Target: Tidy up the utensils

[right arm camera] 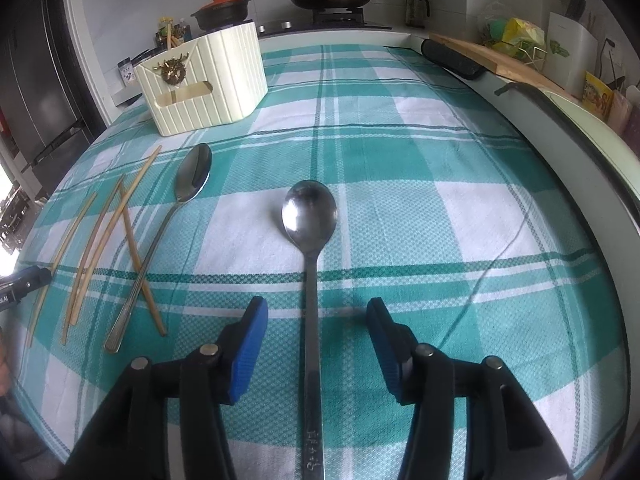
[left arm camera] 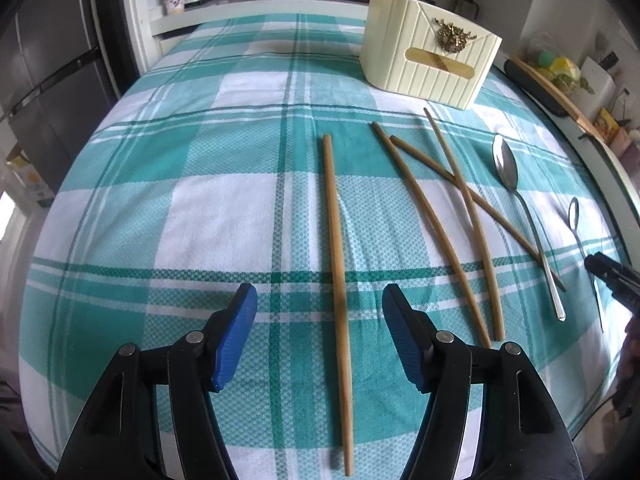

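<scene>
On the teal-and-white checked cloth [left arm camera: 200, 208], both grippers sit low with jaws apart and nothing pressed between the pads.

Left gripper [left arm camera: 320, 312]: jaws wide, straddling the near part of a lone chopstick [left arm camera: 338, 248] that runs near-to-far; pads clear of it on both sides. Right gripper [right arm camera: 316, 322]: jaws moderately wide, straddling the handle of the small spoon [right arm camera: 310, 216], bowl pointing far; no contact visible.

Still loose on the cloth, to the right of the lone chopstick in the left wrist view: three more chopsticks [left arm camera: 436, 232], two of them crossing, and beside them the long spoon [left arm camera: 506, 168], whose handle lies over one stick's near end.

Cream ribbed holder [left arm camera: 428, 56] stands at the far side of the cloth, with a brass ornament [left arm camera: 450, 34] on its front. At least one stick end rises from its top and something tan shows through its front slot, so some sorting appears done; the count inside is not readable.

Judgement: early to mid task. Four chopsticks and two spoons remain out; both grippers look posed for a pick, neither yet closed.

Writing: engraved marks near the end of the small spoon's handle, too blurred to read. Jar labels on the far counter illegible.
</scene>
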Motion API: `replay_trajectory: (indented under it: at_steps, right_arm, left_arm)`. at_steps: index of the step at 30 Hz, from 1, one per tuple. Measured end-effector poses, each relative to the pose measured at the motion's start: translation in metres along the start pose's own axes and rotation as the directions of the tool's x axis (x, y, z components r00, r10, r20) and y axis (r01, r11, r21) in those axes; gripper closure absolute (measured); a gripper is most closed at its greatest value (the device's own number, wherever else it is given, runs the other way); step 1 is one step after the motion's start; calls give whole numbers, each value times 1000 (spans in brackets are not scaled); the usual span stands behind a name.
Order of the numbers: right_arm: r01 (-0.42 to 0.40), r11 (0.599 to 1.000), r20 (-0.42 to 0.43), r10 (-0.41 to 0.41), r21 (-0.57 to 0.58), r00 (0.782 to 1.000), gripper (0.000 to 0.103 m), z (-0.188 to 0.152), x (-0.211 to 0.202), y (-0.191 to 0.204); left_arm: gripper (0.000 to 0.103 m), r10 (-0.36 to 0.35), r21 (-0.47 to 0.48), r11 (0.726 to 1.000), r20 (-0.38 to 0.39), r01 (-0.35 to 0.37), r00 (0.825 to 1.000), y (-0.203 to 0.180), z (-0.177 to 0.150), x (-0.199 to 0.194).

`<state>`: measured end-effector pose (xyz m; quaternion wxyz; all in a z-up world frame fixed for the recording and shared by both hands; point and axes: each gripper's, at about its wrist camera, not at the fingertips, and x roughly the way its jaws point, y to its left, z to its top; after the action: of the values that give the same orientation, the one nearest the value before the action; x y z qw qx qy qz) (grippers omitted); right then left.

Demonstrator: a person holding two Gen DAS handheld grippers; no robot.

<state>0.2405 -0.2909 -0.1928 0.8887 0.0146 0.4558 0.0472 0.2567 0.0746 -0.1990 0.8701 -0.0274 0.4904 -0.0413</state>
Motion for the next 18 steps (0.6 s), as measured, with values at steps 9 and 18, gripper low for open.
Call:
replay_trajectory:
  at_steps: [9,18]
  right_arm:
    - [13,999,-23,-14,-44,1000,46,18,15,2]
    - [77,994,23,-75,-72,997,59,44,38,11]
  left_arm:
    - [36,59,105,993,-60,-52,996,-3,46,30]
    - [69,47,128,991,-95,-35,994,-14,75,53]
